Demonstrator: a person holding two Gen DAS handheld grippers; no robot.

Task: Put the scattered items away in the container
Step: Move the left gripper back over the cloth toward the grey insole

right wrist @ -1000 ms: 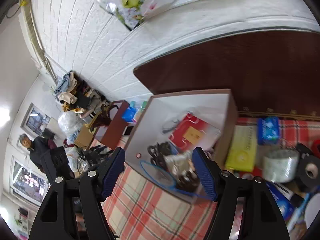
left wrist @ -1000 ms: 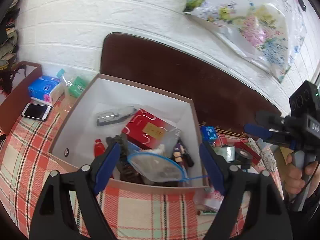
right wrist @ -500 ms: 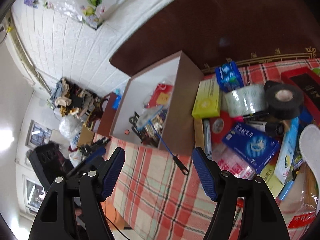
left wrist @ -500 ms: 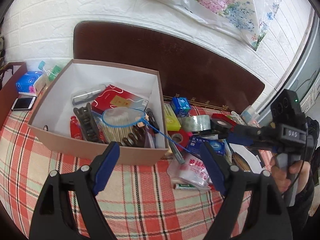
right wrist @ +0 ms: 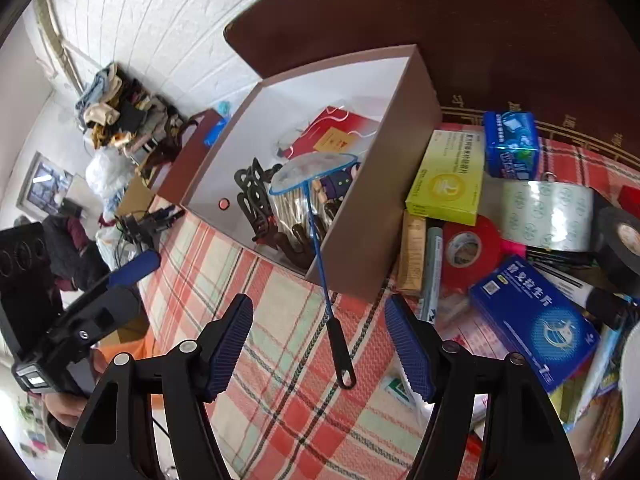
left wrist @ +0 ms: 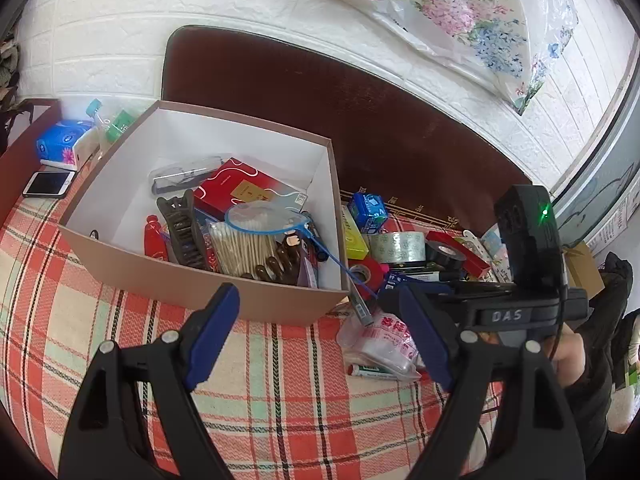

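Note:
A brown cardboard box (left wrist: 208, 288) (right wrist: 372, 224) with white inside stands on the checked cloth. It holds a red packet (left wrist: 236, 190), hair claws (left wrist: 182, 228), cotton swabs (left wrist: 244, 248) and a small blue net (left wrist: 266, 218) (right wrist: 312, 172) whose handle (right wrist: 338, 344) hangs out over the box's corner. Scattered items lie right of the box: yellow box (right wrist: 448, 178), red tape (right wrist: 470, 252), clear tape (right wrist: 548, 216), black tape (right wrist: 622, 246), blue boxes (right wrist: 532, 320). My left gripper (left wrist: 320, 336) and right gripper (right wrist: 320, 342) are open and empty, in front of the box.
A dark wooden headboard (left wrist: 360, 108) and white brick wall stand behind. A phone (left wrist: 48, 184) and tissue pack (left wrist: 60, 146) lie left of the box. A plastic packet (left wrist: 380, 344) lies by the box's right corner. The right gripper shows in the left wrist view (left wrist: 520, 292).
Both grippers have pulled back from the box and swung towards the right, bringing the scattered pile into view. The blue net now rests in the box with its handle sticking out.

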